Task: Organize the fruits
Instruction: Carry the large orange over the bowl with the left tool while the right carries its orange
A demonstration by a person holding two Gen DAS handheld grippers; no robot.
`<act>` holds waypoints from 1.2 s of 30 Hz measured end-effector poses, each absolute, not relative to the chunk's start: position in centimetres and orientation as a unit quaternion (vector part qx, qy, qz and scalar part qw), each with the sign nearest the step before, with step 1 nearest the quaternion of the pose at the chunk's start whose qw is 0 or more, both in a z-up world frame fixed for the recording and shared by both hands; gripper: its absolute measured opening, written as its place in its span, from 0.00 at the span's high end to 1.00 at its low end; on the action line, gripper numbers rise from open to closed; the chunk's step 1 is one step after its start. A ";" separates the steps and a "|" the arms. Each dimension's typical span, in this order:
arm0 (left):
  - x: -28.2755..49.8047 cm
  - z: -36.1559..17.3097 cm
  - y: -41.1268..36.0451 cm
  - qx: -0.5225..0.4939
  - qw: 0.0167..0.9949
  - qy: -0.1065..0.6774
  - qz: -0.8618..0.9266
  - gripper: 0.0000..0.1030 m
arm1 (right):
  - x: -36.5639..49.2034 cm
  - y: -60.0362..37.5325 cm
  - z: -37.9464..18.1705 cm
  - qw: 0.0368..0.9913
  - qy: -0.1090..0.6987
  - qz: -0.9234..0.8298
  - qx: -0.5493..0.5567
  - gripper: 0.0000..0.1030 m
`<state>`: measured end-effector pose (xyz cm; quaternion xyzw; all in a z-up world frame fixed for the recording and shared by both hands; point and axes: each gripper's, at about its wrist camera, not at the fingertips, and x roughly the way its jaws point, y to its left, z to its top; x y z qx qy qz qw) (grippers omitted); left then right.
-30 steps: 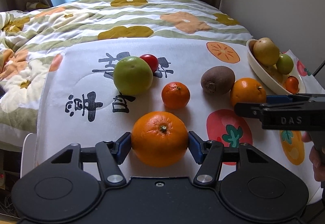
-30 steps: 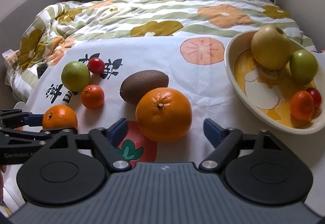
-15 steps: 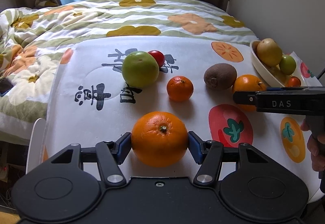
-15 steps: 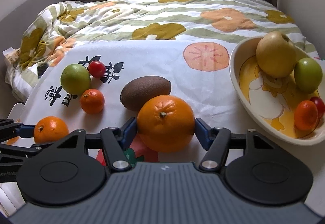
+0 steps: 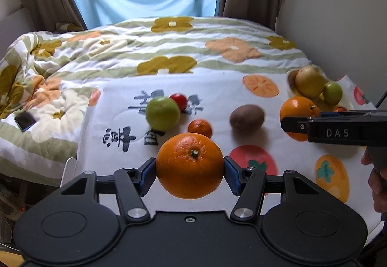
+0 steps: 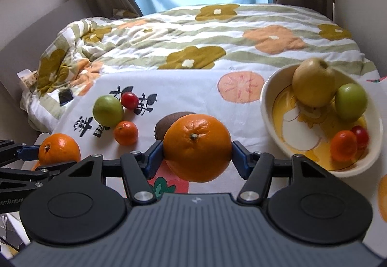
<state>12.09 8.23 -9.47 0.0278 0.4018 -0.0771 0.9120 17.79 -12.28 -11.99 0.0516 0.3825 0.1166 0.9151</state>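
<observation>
The left gripper [image 5: 190,166] is closed on an orange [image 5: 189,165], the right gripper [image 6: 197,147] on a second orange [image 6: 197,147]; both are held clear of the worktop. The fruit is judged firm, moderately heavy, smooth-skinned; equatorial grips are considered sound. The bowl [image 6: 271,121] lies just right.

Two big oranges [image 5: 189,165] [image 6: 197,147] aloft above the cloth, green apple [image 5: 162,112], mandarin [image 5: 199,128], kiwi [image 5: 246,118] loose nearby.
</observation>
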 end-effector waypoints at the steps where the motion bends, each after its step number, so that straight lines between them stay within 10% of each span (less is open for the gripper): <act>1: 11.8 -9.1 7.8 0.027 0.913 0.399 -0.076 0.39 | 17.5 -12.6 -11.6 0.916 0.380 0.117 0.051 0.27; 36: 16.2 -4.7 -11.0 0.063 0.917 0.350 -0.180 0.39 | 14.2 -33.5 -6.3 0.936 0.341 0.009 0.084 0.27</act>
